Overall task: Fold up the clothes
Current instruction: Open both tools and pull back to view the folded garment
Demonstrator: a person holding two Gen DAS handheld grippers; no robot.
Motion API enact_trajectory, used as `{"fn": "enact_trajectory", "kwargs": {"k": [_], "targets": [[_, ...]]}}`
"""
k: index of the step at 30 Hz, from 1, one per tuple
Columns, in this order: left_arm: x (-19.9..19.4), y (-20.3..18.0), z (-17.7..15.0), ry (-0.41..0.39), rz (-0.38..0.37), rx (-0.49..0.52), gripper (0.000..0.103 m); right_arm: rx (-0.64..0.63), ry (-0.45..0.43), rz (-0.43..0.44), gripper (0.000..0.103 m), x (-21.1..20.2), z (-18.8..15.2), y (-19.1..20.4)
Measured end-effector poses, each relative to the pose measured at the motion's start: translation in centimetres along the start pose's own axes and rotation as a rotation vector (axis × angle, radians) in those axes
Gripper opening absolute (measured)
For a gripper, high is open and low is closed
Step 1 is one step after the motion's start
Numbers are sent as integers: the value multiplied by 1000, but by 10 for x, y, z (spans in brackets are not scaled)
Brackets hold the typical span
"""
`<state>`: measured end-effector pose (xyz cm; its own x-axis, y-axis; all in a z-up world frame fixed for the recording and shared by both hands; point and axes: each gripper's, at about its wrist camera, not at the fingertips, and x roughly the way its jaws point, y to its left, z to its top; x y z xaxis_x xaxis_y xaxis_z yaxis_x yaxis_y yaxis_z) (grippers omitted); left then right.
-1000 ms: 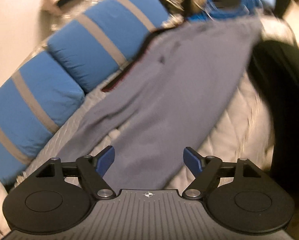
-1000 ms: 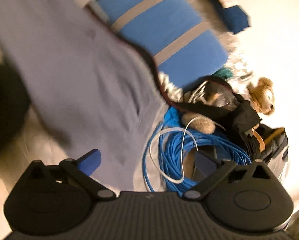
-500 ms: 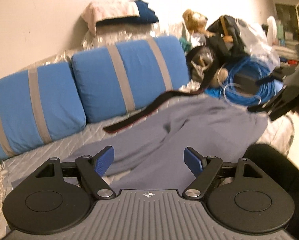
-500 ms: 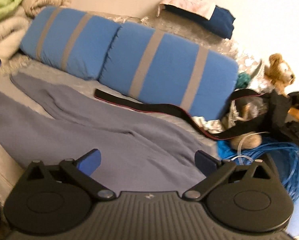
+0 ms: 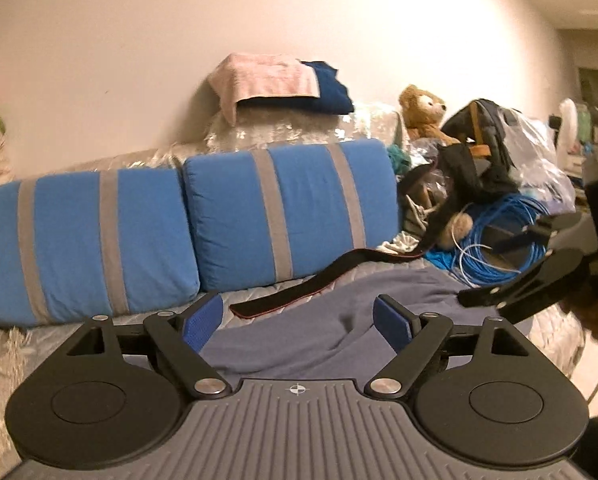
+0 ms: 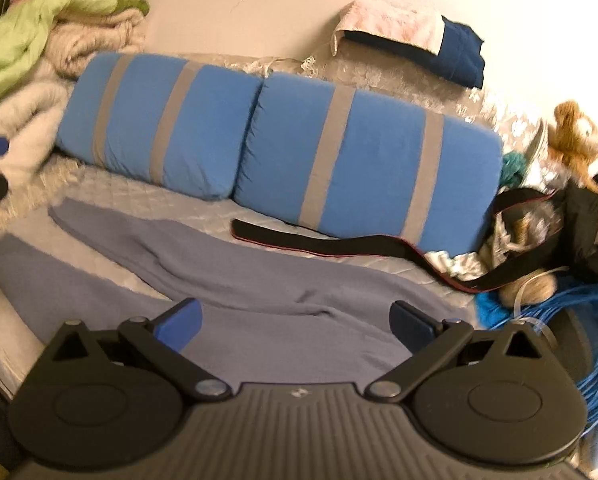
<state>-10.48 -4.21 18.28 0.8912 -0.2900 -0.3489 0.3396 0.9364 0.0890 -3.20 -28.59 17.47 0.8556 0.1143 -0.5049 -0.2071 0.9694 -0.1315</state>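
Grey-blue trousers (image 6: pixel 267 288) lie spread on the quilted bed cover (image 6: pixel 111 196), legs running to the left. In the left wrist view the same trousers (image 5: pixel 399 284) lie below and beyond my left gripper (image 5: pixel 297 322). Its jaws are opening, and nothing sits between the blue pads. My right gripper (image 6: pixel 295 322) hovers above the waist end of the trousers, open and empty. Its black fingers (image 5: pixel 511 294) show at the right edge of the left wrist view. Neither gripper touches the cloth.
Two blue cushions with grey stripes (image 6: pixel 339 160) line the wall. A black strap (image 6: pixel 319 240) lies in front of them. A coil of blue cable (image 5: pixel 499 240), a teddy bear (image 5: pixel 423 116) and bags crowd the right end. Piled blankets (image 6: pixel 39 40) sit at the left.
Both views have risen and rolled level, from looking down on the trousers to looking across the bed at the wall. The left jaws stand slightly wider. The trousers lie as before.
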Motion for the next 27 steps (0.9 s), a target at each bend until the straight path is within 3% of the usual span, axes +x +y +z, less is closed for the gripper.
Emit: {"fn": "enact_trajectory", "kwargs": {"k": [6, 15, 20, 27], "targets": [[0, 11, 4, 37, 69, -47, 82, 113, -6, 62, 103, 21, -10, 10], [0, 42, -3, 39, 185, -106, 82, 182, -16, 90, 103, 42, -45, 13], [25, 82, -22, 119, 222, -158, 82, 135, 0, 63, 103, 55, -54, 25], [70, 150, -56, 186, 334, -171, 82, 116, -79, 89, 103, 75, -46, 46]]}}
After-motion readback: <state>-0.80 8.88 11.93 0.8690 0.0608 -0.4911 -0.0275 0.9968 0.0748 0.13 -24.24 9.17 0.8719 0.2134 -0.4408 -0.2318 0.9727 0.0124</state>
